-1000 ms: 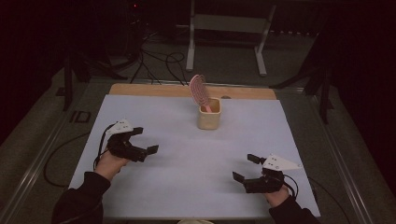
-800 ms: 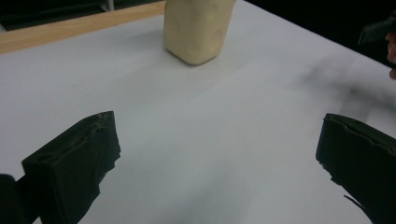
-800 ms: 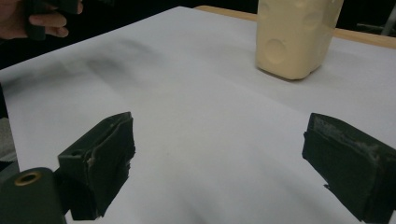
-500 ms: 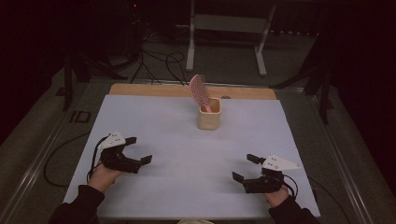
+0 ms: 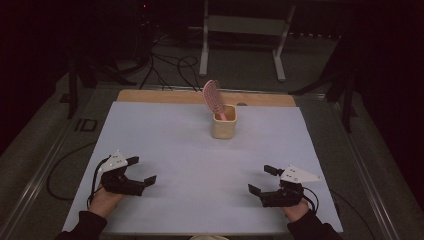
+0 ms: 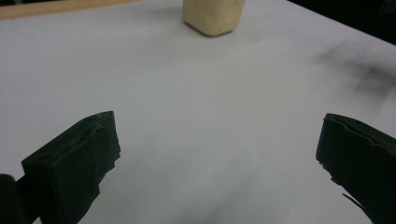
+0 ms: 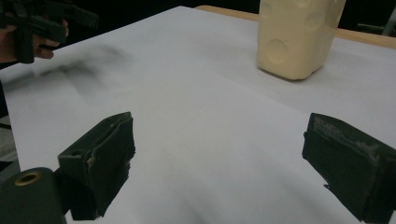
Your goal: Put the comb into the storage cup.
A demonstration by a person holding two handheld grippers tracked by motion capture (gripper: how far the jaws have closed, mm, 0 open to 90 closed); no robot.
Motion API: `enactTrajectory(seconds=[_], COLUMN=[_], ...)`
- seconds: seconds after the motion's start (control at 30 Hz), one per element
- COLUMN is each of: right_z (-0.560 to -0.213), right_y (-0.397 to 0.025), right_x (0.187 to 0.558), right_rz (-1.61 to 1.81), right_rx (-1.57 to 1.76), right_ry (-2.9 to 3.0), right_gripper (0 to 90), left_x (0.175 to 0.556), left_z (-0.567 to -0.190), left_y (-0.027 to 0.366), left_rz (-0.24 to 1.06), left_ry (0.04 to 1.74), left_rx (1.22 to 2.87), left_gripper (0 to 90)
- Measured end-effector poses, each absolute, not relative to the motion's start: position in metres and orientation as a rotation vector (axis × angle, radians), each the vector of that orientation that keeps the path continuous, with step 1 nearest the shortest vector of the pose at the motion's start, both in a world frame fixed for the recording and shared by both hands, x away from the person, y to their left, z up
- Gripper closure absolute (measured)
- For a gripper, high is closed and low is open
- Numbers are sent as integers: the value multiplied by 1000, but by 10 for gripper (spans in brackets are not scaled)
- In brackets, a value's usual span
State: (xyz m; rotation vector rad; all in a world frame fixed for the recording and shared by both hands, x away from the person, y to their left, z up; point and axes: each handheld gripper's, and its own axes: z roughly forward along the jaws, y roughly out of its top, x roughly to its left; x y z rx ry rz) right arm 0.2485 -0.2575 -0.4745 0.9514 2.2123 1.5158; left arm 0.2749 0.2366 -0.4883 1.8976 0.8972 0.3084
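Note:
A cream cup (image 5: 223, 129) stands at the far middle of the white table cover (image 5: 190, 150), with a pink round slotted tool (image 5: 211, 95) sticking up out of it. My left gripper (image 5: 142, 169) rests low at the near left, open, nothing between its jaws. At the near right my right gripper (image 5: 260, 179) is open and empty too. The left gripper view has its wide-apart jaws (image 6: 219, 128) over bare white cover, the cup (image 6: 214, 16) far ahead. From the right gripper (image 7: 219, 128) the cup (image 7: 296, 37) shows ahead to the right and the left gripper (image 7: 37, 21) at far left.
A wooden strip (image 5: 165, 96) edges the table's far side. Beyond it are a metal stand (image 5: 242, 30) and cables (image 5: 165, 65) on the dark floor. A cable (image 5: 60, 170) loops off the table's left side.
My left gripper has drawn back toward the near edge and settled lower on the table. The right gripper, the cup and the pink tool have stayed put.

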Motion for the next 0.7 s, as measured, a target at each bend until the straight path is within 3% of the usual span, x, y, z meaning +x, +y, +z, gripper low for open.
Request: enactTrajectory(seconds=[0.7], right_z=[-475], right_y=[-258], right_x=[249], right_rz=[1510], right_rx=[961], right_ry=[2208], right_gripper=[89], left_x=[236], left_z=[-508], left_y=[242], left_rz=[386], left_ry=[1020], left_rx=[1915], left_gripper=[1])
